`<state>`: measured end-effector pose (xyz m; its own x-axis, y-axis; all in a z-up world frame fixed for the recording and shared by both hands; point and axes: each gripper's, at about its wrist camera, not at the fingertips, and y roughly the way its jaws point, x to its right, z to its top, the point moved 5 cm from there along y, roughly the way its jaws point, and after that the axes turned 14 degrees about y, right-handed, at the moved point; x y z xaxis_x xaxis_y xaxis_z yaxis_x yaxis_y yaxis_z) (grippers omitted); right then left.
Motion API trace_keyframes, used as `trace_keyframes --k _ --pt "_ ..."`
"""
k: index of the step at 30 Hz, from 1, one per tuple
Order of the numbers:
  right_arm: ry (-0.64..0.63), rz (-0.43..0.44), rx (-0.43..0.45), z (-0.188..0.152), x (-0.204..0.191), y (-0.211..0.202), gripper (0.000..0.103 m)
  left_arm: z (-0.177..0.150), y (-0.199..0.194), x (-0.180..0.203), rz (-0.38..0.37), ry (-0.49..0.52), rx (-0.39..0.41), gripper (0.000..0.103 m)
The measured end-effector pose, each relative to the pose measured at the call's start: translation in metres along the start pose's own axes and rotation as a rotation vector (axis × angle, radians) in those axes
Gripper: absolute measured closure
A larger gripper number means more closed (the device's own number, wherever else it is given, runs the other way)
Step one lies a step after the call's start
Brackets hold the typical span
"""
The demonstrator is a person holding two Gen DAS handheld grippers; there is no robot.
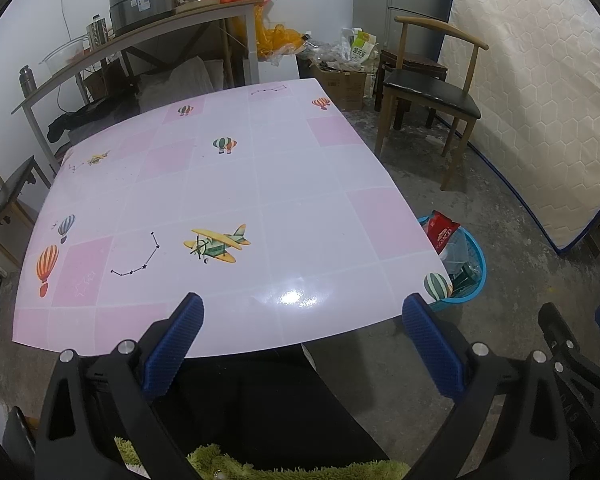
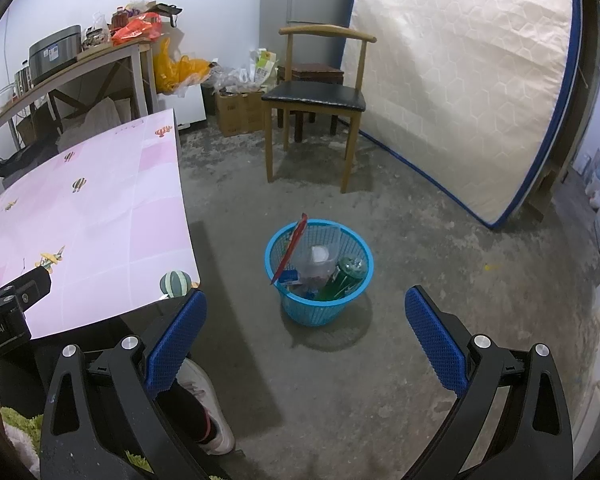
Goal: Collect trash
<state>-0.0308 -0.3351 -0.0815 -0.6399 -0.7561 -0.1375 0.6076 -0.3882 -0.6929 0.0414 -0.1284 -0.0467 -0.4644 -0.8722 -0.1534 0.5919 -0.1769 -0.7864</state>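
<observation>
A blue mesh trash basket [image 2: 296, 308] stands on the concrete floor right of the table; it also shows in the left wrist view [image 1: 478, 276]. It holds a red snack wrapper [image 2: 294, 246], a clear plastic cup [image 2: 320, 260], a green bottle [image 2: 342, 278] and other scraps. My right gripper [image 2: 304, 344] is open and empty, above the floor just short of the basket. My left gripper [image 1: 302, 344] is open and empty over the near edge of the pink patterned table [image 1: 220, 200]. I see no loose trash on the tabletop.
A wooden chair with a black seat [image 2: 314, 98] stands beyond the basket. A mattress [image 2: 460, 80] leans on the right wall. Cardboard boxes and bags [image 2: 236, 92] sit at the back. A cluttered shelf table [image 1: 140, 36] stands behind the pink table. My shoe [image 2: 208, 412] is near the table.
</observation>
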Motion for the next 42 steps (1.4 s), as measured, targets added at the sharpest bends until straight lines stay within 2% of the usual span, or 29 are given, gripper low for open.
trace_keyframes --k 42 --pt "-0.003 -0.001 0.002 0.0026 -0.0006 -0.0003 0.008 -0.0037 0.0010 -0.0049 -0.003 0.000 -0.005 0.005"
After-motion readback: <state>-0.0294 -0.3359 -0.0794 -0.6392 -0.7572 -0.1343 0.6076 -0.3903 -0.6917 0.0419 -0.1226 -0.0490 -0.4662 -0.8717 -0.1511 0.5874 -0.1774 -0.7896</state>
